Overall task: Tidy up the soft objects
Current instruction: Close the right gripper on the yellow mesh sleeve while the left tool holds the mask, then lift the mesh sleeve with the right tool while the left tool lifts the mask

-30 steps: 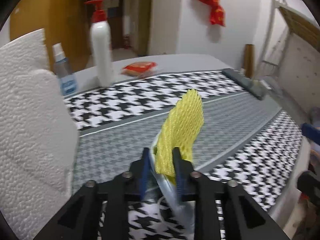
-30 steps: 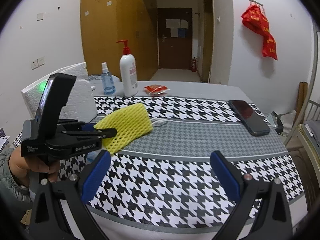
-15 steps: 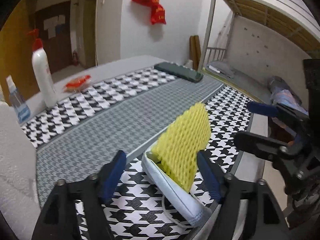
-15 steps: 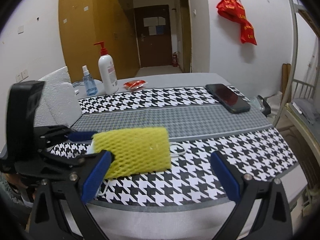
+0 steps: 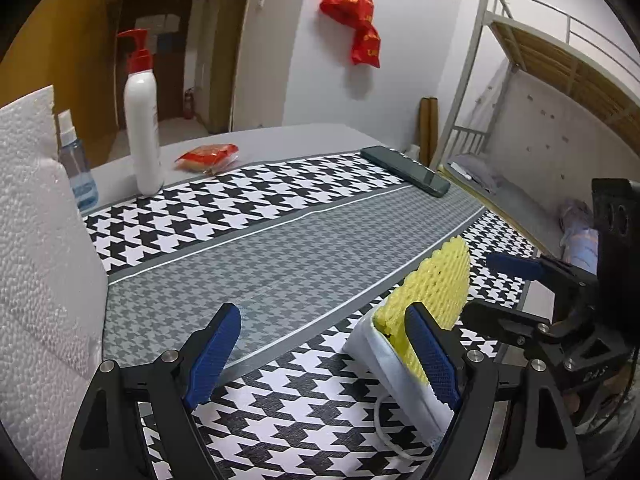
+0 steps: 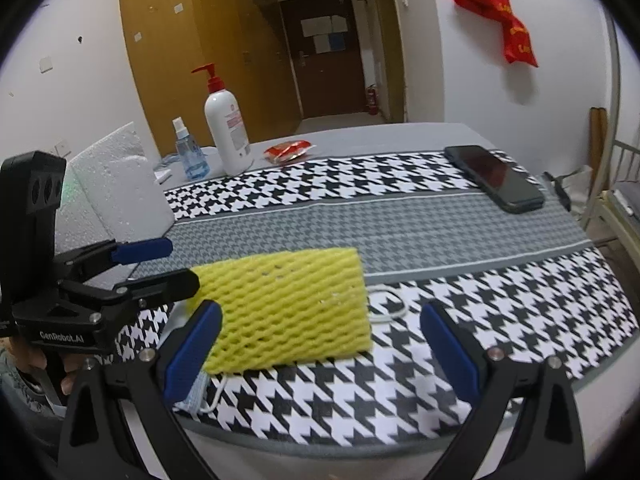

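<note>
A yellow foam net (image 6: 288, 312) lies on top of a white face mask (image 5: 392, 356) on the houndstooth tablecloth (image 6: 500, 308), near the table's front edge. My left gripper (image 5: 322, 360) has its jaws opening, with nothing between the blue pads. The net and mask sit just beyond its right finger (image 5: 432, 356). In the right wrist view the left gripper (image 6: 176, 266) comes in from the left, its near finger at the net's left end. My right gripper (image 6: 322, 352) is open wide, its fingers either side of the net's near edge without touching it. The mask's ear loop (image 6: 384, 308) trails to the right.
A white foam block (image 5: 40, 240) stands at the left. Behind it are a small spray bottle (image 5: 76, 168), a white pump bottle (image 5: 142, 120) and a red packet (image 5: 208, 156). A dark phone (image 6: 496, 178) lies far right. A metal bunk bed (image 5: 540, 92) stands beyond the table.
The left gripper has let go of the yellow net and mask and opened wide. The pair now lies on the cloth near the front edge. The right gripper has come down close over it.
</note>
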Available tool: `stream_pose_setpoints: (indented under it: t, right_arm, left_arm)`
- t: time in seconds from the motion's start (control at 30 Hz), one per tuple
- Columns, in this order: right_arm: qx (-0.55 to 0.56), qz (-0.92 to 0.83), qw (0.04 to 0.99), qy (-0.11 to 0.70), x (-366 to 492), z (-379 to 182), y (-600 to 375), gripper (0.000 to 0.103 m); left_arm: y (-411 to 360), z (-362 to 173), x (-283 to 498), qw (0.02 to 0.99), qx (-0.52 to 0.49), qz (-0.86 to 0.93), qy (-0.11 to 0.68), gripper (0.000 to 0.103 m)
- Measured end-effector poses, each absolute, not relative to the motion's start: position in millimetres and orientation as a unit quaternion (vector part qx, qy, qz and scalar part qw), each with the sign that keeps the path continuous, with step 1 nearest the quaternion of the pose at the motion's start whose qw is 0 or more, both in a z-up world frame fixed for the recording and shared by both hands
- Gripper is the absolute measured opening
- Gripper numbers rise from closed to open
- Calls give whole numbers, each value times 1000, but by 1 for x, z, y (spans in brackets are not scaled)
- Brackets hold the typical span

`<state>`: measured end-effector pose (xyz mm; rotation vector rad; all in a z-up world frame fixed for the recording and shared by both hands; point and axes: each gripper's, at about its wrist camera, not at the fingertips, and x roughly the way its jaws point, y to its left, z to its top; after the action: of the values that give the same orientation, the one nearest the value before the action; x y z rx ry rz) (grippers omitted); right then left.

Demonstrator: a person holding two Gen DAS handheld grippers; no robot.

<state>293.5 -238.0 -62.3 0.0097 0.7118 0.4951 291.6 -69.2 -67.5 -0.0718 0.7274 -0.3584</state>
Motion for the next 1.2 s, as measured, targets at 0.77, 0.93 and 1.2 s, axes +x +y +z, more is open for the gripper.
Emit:
stream_pose_setpoints:
  t: [0.77,0.93,1.2]
  right_arm:
    - [6,265,899,348,290,-50,-250,8]
    - [3,244,908,339,283,-43,-260,8]
    - [4,169,925,340,270,-41,-307,8]
  left_arm:
    - [-67,-74,296,913,-39,-171,369,85]
    - [-64,-75,298,912,-43,-166,372,85]
    - [-72,-76,294,909,-34,-182,374,85]
